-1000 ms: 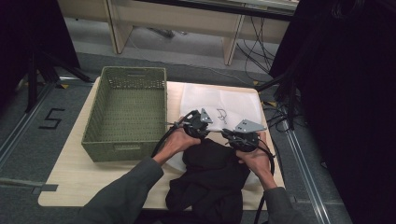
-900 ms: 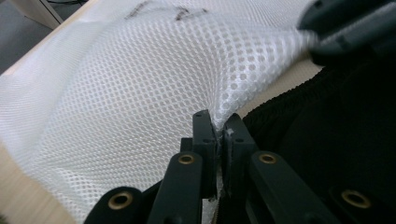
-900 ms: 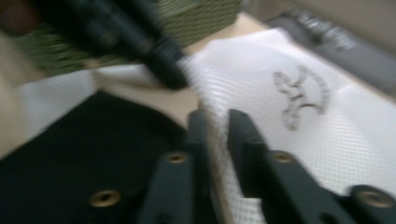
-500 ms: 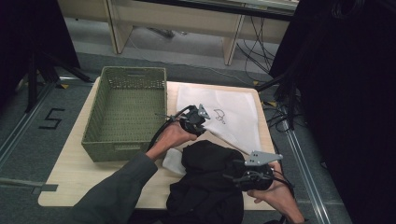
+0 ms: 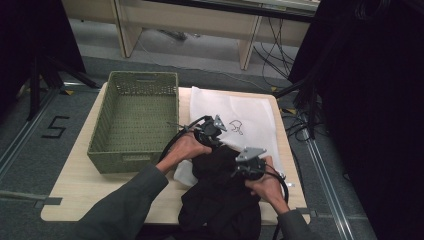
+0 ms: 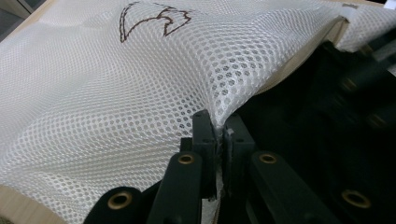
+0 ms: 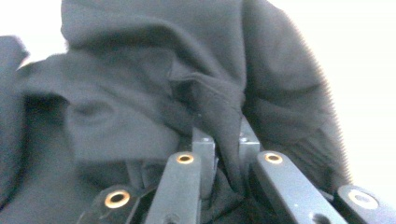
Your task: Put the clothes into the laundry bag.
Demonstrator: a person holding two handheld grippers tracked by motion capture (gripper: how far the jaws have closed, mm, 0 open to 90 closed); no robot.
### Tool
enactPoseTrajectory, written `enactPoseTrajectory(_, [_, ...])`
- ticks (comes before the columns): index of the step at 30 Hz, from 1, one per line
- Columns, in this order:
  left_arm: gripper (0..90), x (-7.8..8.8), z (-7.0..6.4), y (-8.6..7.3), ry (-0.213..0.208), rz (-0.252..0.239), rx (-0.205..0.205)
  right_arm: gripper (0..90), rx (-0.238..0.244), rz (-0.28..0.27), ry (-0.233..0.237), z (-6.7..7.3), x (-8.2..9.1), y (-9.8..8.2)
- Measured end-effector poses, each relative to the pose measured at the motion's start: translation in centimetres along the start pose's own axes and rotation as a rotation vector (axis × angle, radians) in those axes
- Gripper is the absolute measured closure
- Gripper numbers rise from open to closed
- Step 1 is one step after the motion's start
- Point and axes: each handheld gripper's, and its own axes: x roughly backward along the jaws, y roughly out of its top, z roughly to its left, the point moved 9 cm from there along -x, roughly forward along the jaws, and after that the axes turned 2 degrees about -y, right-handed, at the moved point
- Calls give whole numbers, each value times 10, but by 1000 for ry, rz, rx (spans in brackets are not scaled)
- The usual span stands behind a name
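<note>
A white mesh bag [image 5: 245, 107] with a dark printed outline lies on the wooden table [image 5: 70, 200], its near edge lifted. My left gripper [image 5: 216, 139] is shut on that edge [image 6: 219, 128]; the mesh [image 6: 116, 93] stretches away from the jaws. A black garment [image 5: 220, 200] lies heaped at the bag's mouth and hangs over the table's front. My right gripper [image 5: 241, 167] sits on top of it. Its jaws have just been closing and now pinch a fold of the black cloth [image 7: 140, 93] at the tips [image 7: 226, 135].
A green woven basket [image 5: 131, 162] stands on the left half of the table, with nothing inside that I can see. Black cables [image 5: 280, 182] trail from both grippers. Dark stands and cables are on the floor to the right of the table.
The right gripper dropped back toward the table's front edge, then came forward again onto the black garment and took hold of a fold. The left gripper kept its grip on the bag.
</note>
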Motion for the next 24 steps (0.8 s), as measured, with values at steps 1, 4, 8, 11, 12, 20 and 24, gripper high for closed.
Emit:
enactPoseTrajectory(1, [854, 1, -1, 1, -3, -10, 8, 843, -16, -28, -36, -10, -1, 10])
enactPoseTrajectory(4, [855, 5, 1, 1, 9, -7, 11, 841, 9, -5, -156, -40, -13, 27])
enactPoseTrajectory(8, [854, 7, 9, -2, 16, -6, 28, 661, -62, 31, -119, -39, -29, 18])
enactPoseTrajectory(11, [854, 7, 12, -3, 9, -12, 41, 475, -130, -32, -45, -29, -2, 15])
enactPoseTrajectory(12, [854, 8, 12, -4, 11, -11, 40, 445, -162, -61, -34, -26, 12, 14])
enactPoseTrajectory(20, [852, 8, 12, -4, 20, -11, 49, 345, -151, -89, 151, 38, 53, -26])
enactPoseTrajectory(24, [852, 8, 12, -4, 13, -2, 38, 323, -98, -20, 214, 68, 37, -38])
